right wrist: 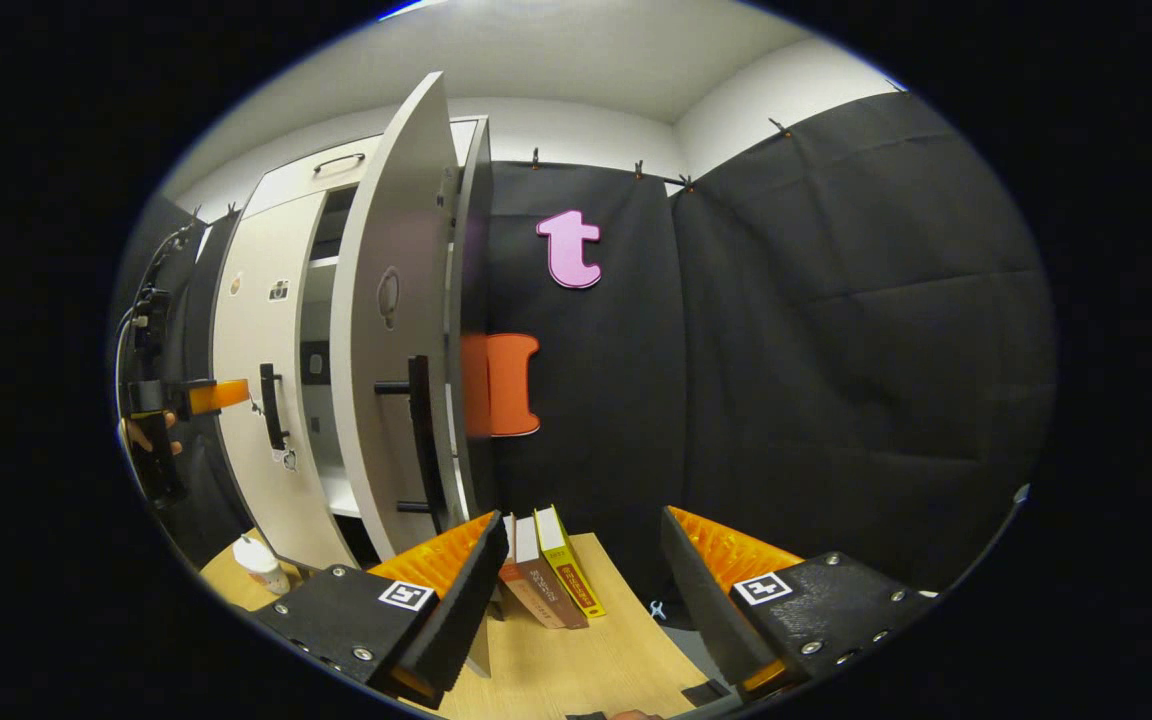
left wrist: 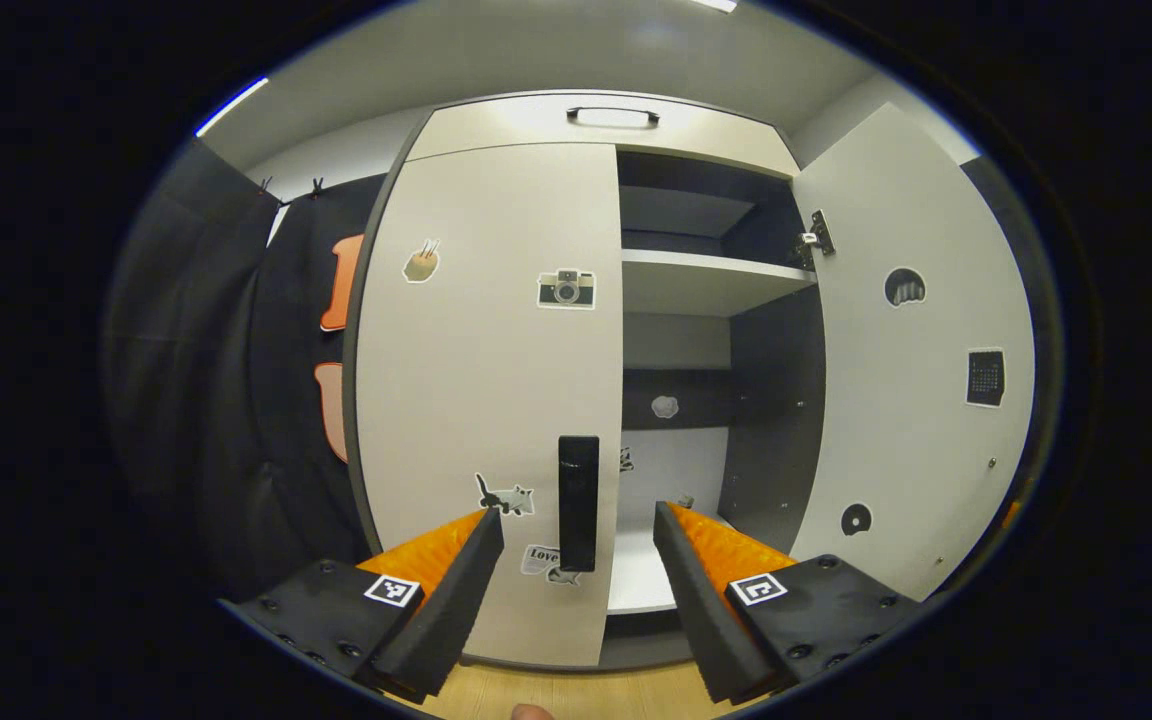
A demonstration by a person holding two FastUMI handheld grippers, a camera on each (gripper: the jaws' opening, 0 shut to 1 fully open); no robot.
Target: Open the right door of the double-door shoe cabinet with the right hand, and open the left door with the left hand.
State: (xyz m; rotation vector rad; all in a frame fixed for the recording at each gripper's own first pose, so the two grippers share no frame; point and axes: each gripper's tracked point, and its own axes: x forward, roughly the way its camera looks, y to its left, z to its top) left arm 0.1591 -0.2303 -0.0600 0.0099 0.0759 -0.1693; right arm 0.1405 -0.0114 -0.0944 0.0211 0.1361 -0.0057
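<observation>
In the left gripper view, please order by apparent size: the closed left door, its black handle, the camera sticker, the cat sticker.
1. Closed left door
2. Black handle
3. Camera sticker and cat sticker: they look about alike, so I do not rank them.

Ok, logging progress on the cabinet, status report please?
Both grippers open: left gripper lined up on left door handle, not gripping; right gripper holds nothing. Right door open, left door shut. Nothing blocking.

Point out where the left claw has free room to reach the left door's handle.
Free: the gap before the left door, either side of its handle, which sits between the open left claw. Open compartment to the right, bounded by the right door. Nothing crowds there.
</observation>
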